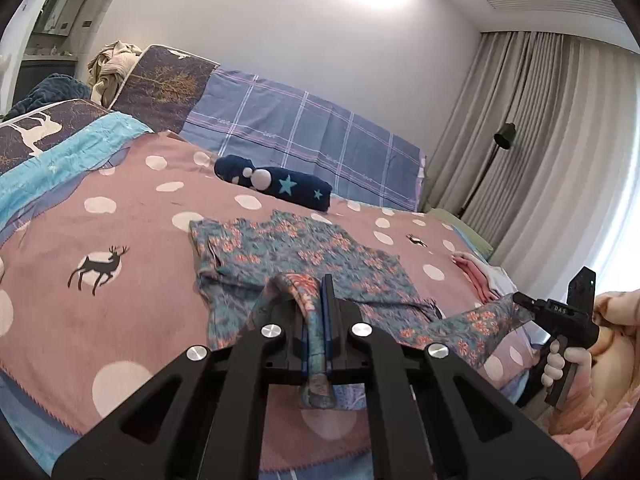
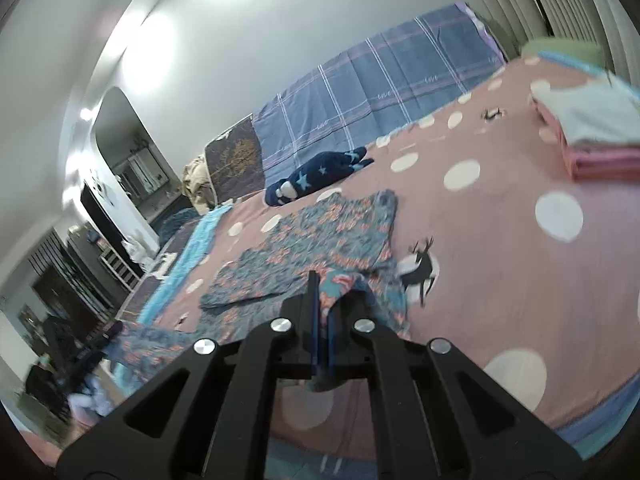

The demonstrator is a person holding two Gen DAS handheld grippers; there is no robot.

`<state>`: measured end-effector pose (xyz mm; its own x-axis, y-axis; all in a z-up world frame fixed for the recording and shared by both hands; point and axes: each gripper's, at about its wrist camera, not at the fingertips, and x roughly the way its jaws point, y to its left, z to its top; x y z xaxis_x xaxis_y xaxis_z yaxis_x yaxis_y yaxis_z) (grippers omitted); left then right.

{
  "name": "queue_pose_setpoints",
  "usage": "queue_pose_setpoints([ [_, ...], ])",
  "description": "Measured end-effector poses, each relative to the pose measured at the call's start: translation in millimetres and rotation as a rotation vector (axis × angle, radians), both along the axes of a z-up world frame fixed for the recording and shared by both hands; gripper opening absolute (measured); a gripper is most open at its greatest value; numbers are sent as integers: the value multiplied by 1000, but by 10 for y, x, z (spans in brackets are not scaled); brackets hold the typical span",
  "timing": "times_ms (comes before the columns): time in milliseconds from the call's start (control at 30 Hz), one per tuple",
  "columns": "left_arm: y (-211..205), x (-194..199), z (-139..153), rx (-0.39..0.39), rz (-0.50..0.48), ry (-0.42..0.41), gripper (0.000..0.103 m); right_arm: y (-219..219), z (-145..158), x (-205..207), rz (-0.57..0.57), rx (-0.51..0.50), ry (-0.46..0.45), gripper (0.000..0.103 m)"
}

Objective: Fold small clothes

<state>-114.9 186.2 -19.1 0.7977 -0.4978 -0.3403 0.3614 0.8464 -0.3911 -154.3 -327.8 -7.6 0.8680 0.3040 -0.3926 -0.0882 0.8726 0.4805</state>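
Both near corners of the floral garment (image 1: 304, 256), spread on the bedspread (image 1: 120, 184), are pinched: left gripper (image 1: 318, 300) and right gripper (image 2: 320, 300) clamp cloth. We should carry them level and together toward the far edge.

Little legible text is seen. White letters reading roughly "DAS" are printed on the black body of the right gripper (image 1: 520, 300), as seen from the left wrist camera (small, so the reading is uncertain). The word "love" is woven repeatedly into the pale lines of the blue plaid sheet (image 2: 380, 80), clearest in the right wrist view; in the left wrist view those marks are too small to be read.
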Motion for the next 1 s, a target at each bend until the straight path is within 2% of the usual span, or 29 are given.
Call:
queue_pose_setpoints([
  [267, -67, 344, 144, 7, 31, 0, 5, -63, 48, 389, 3, 3, -4, 4],
  [567, -196, 842, 362, 54, 39, -14, 5, -86, 205, 956, 3, -41, -21, 4],
  [833, -280, 1467, 483, 116, 50, 8, 5, -89, 304, 1610, 3, -93, -27, 4],
  [1000, -334, 1942, 434, 136, 50, 42, 5, -98, 312, 2049, 8, -116, -20, 4],
])
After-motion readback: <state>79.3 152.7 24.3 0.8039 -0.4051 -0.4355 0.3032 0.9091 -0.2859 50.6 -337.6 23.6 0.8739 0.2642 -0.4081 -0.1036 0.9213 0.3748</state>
